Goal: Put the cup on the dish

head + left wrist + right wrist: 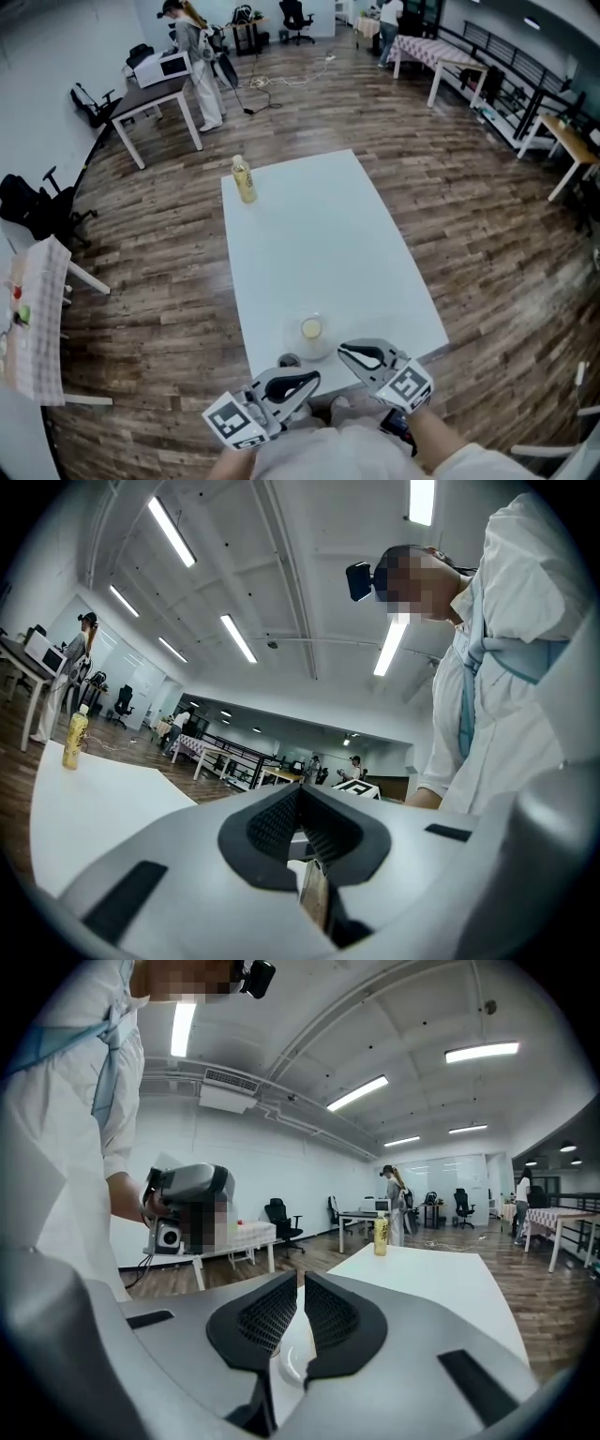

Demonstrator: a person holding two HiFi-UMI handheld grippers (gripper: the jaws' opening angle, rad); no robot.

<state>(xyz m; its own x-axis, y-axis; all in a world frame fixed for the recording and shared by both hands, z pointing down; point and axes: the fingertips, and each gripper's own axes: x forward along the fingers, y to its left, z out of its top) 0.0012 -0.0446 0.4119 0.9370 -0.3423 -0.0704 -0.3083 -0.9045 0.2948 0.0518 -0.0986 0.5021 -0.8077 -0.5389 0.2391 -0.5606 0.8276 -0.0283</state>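
A small cup (311,329) with a pale yellow inside stands on a round whitish dish (309,351) near the front edge of the white table (319,244). My right gripper (344,351) hovers just right of the dish, jaws shut with nothing between them. My left gripper (312,379) is below the dish at the table's edge, also shut and empty. In the right gripper view the right gripper (302,1281) shows a sliver of the dish (289,1361) behind its closed pads. The left gripper view shows the left gripper (300,795) pointing level across the table.
A yellow drink bottle (244,179) stands at the table's far left corner. A small dark round object (289,360) lies on the table left of the dish. Desks, chairs and people are around the room on the wooden floor.
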